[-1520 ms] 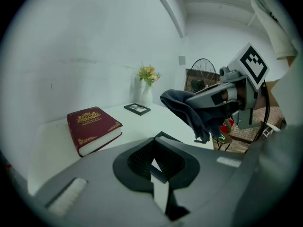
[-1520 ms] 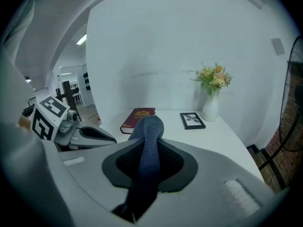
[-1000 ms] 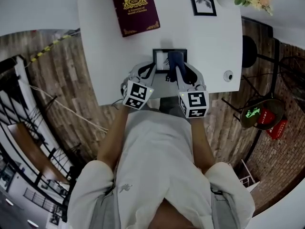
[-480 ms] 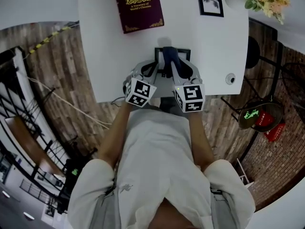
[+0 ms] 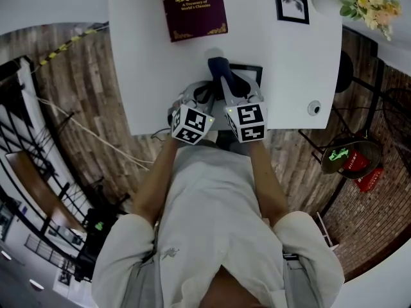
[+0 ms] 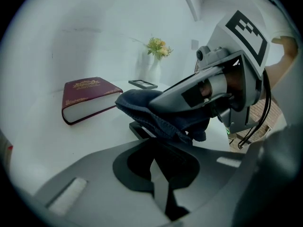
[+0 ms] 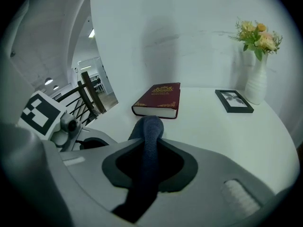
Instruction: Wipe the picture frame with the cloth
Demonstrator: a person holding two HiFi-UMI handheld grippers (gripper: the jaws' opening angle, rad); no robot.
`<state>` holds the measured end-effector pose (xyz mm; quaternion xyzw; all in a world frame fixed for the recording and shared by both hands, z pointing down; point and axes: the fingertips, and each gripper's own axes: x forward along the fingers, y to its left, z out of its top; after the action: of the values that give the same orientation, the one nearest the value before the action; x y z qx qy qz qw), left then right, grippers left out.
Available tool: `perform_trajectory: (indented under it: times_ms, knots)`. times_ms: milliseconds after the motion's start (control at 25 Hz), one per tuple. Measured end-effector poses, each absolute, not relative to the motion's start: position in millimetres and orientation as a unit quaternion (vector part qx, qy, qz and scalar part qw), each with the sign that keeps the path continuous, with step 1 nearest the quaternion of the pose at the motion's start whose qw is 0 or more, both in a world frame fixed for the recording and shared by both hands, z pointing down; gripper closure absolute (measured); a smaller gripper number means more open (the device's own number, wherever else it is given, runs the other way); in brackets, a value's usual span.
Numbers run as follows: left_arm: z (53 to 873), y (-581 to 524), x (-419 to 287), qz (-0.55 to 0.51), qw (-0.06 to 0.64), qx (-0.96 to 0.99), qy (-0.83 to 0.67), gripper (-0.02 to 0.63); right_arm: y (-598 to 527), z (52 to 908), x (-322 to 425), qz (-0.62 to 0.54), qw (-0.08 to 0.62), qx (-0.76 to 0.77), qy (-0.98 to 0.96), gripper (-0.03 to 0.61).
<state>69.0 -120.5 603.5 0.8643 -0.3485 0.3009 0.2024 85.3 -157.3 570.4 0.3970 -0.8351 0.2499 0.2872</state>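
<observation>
Two grippers meet over the near part of the white table (image 5: 148,56). The right gripper (image 7: 150,160) is clenched on a dark blue cloth (image 5: 217,66), whose bunched end pokes out ahead of its jaws. The left gripper (image 6: 158,171), just to its left, has its jaws pinched on the near edge of the picture frame (image 5: 247,71) lying flat. Beyond both, a maroon book (image 5: 192,6) carries a gold crest and gold print that seems to read "A Treasury of World's Classics". Ahead and to the right lie a smaller frame (image 5: 291,0) and flowers (image 5: 369,2). Since a second ago the cloth has swept from the frame's right half to its left edge, bringing the right gripper close beside the left.
</observation>
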Motion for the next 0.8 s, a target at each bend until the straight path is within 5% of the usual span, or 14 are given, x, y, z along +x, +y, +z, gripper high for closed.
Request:
perform_trajectory:
  times_ms: [800]
  knots:
    - [604.4, -120.6, 67.6, 0.301, 0.208, 0.861, -0.352, 0.594, -159.9, 599.4, 81.2, 0.236, 0.339, 0.392, -0.822, 0.516]
